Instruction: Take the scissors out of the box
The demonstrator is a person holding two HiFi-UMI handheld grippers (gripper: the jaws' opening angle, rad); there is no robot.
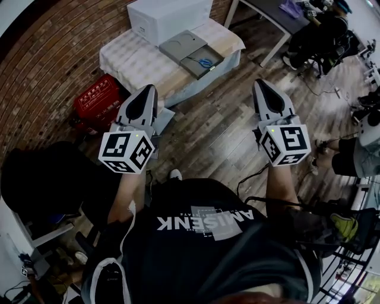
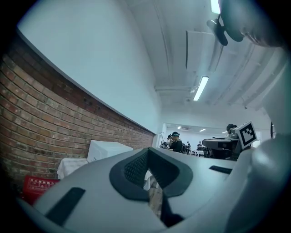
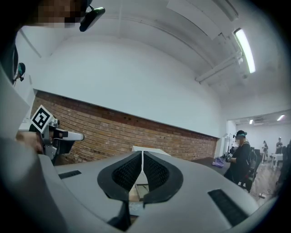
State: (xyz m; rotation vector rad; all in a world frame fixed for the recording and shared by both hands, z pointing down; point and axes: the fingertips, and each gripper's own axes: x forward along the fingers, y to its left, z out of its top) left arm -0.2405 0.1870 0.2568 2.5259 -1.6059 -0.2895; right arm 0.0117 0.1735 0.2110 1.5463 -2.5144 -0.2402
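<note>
A low table (image 1: 136, 59) with a pale cloth stands ahead of me in the head view. On it lies a flat grey box (image 1: 181, 46), open, with the blue-handled scissors (image 1: 205, 61) in its tray. My left gripper (image 1: 148, 90) is held level short of the table's near edge, shut with nothing in it. My right gripper (image 1: 261, 85) hangs over the wooden floor to the right of the table, also shut and empty. In the left gripper view the jaws (image 2: 148, 159) meet; in the right gripper view the jaws (image 3: 142, 157) leave only a thin slit.
A large white box (image 1: 169, 18) stands behind the grey box on the table. A red crate (image 1: 98, 101) sits on the floor at the table's left, by the brick wall. A dark table (image 1: 279, 15) and seated people (image 1: 323, 35) are at the back right.
</note>
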